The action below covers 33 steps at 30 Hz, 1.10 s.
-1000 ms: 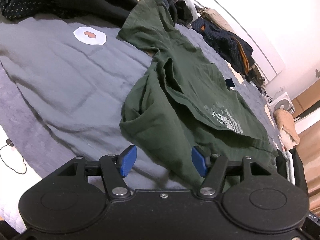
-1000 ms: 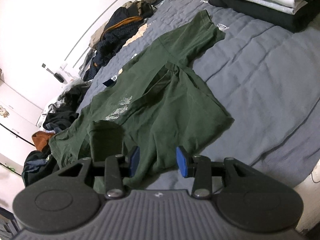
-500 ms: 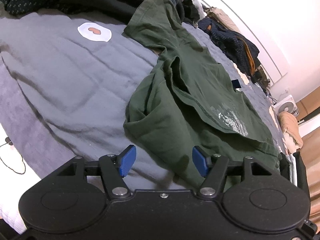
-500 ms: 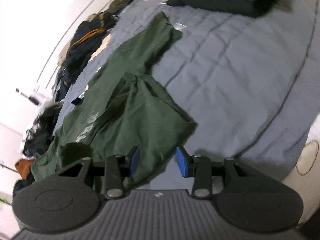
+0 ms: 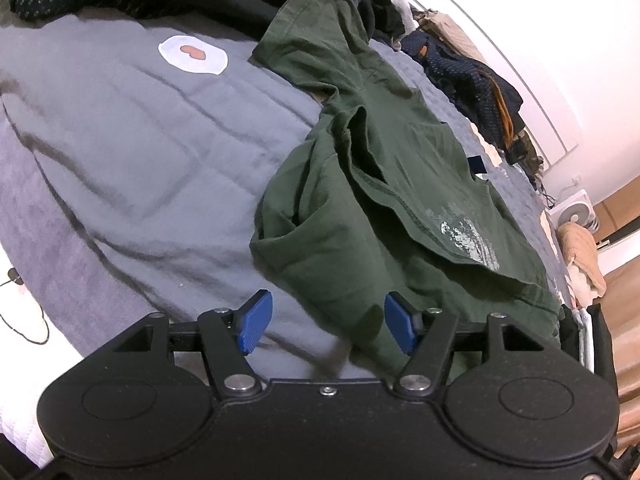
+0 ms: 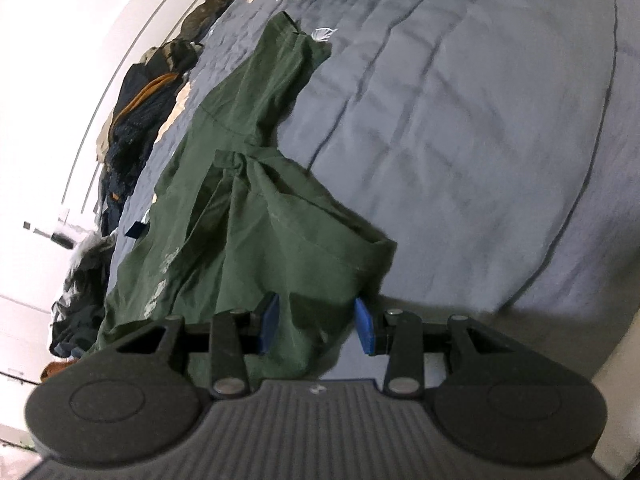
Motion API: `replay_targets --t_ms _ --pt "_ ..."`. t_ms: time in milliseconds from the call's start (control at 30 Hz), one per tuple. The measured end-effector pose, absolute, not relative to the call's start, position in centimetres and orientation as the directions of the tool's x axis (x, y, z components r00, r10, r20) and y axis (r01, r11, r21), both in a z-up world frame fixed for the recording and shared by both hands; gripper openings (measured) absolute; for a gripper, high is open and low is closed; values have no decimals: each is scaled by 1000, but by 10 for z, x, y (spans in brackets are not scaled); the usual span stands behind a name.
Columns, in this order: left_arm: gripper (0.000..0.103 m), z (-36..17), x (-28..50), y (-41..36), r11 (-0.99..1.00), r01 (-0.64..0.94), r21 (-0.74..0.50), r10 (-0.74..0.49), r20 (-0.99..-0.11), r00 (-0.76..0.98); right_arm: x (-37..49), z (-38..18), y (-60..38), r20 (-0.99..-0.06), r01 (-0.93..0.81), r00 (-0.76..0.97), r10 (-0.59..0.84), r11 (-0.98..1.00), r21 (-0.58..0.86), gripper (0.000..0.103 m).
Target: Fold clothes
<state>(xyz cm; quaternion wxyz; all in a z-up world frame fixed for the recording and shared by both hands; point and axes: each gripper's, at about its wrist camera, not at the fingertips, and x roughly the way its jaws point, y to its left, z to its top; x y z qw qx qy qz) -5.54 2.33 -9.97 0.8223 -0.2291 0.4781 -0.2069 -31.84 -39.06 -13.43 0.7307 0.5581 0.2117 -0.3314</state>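
Grey bedspread [image 5: 132, 152] carries the work. On it, 1 green T-shirt [image 5: 384, 184] lies rumpled, part doubled over itself, presumably spread here for folding. Its long axis runs from 6 o'clock toward 11 o'clock in the right view, a sleeve [image 6: 292, 52] at the far end. Left gripper [image 5: 328, 322] stands spread above the near hem, nothing pinched. Right gripper [image 6: 316, 326] stands apart likewise, cloth showing between the pads, apparently ungripped.

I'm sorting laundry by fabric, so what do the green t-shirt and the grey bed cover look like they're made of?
Green t-shirt: probably cotton jersey, matte, since it creases softly and shows stitched hems; its pale chest print looks cracked. Grey bed cover: seemingly a quilted woven fabric, matte, with stitched lines and shallow puffed panels.
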Motion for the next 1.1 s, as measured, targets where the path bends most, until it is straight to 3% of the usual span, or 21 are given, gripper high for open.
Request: replay_targets --t_ms 500,567,633,700,733,800,1000,1100 --pt "60 -114 -39 27 757 28 -653 -591 -667 453 -315 -142 -392 -666 713 692 -279 121 690 39" --pt "52 -115 -36 26 749 27 -662 -597 -657 459 -314 -141 -392 -667 715 690 -281 128 687 39" --pt "35 -117 -34 25 749 26 -662 -596 -656 463 -314 -140 -391 -668 719 688 -285 137 682 33" --pt "22 -117 -33 28 743 22 -669 -598 -648 472 -315 -140 -392 -668 721 685 -292 137 680 12" --pt "18 -115 -33 30 736 20 -676 -601 -640 479 -318 -140 -393 -660 713 691 -295 125 690 10" --pt "16 -108 -34 36 727 18 -687 -601 -623 501 -323 -139 -396 -644 696 702 -305 103 710 4" --pt "10 -96 -29 69 675 -58 -735 -591 -587 554 -344 -122 -401 -586 655 712 -387 67 752 2" --pt "10 -93 -25 75 673 -65 -737 -589 -587 555 -351 -124 -404 -600 658 706 -378 37 752 2"
